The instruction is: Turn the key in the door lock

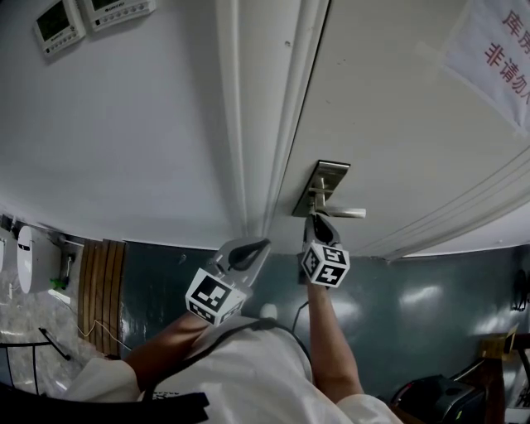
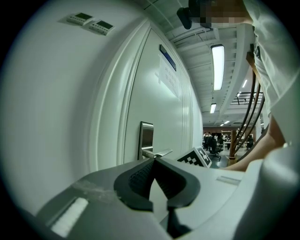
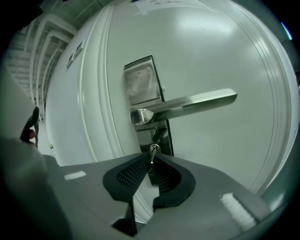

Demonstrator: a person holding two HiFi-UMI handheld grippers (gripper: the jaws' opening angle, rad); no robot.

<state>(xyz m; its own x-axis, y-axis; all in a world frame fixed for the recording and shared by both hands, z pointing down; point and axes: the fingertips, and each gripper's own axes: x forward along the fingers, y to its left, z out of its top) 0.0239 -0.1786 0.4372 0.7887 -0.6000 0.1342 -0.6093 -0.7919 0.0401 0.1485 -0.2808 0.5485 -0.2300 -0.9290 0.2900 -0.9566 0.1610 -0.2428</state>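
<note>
A steel lock plate (image 1: 325, 178) with a lever handle (image 1: 344, 213) is mounted on the white door (image 1: 397, 108). My right gripper (image 1: 317, 217) reaches up to the plate just below the handle. In the right gripper view a small metal key (image 3: 153, 150) sticks out of the keyhole under the handle (image 3: 197, 101), and my right gripper (image 3: 151, 157) has its pad tips pinched on the key's head. My left gripper (image 1: 263, 244) hangs by the door frame, left of the lock. Its jaws (image 2: 153, 160) are shut with nothing between them, and past them show the plate (image 2: 146, 136) and handle (image 2: 159, 153).
The moulded door frame (image 1: 265, 124) runs left of the lock. Two wall control panels (image 1: 58, 23) sit at the upper left. A paper notice (image 1: 497, 50) with red print hangs on the door. A long room with seated people (image 2: 213, 140) lies beyond.
</note>
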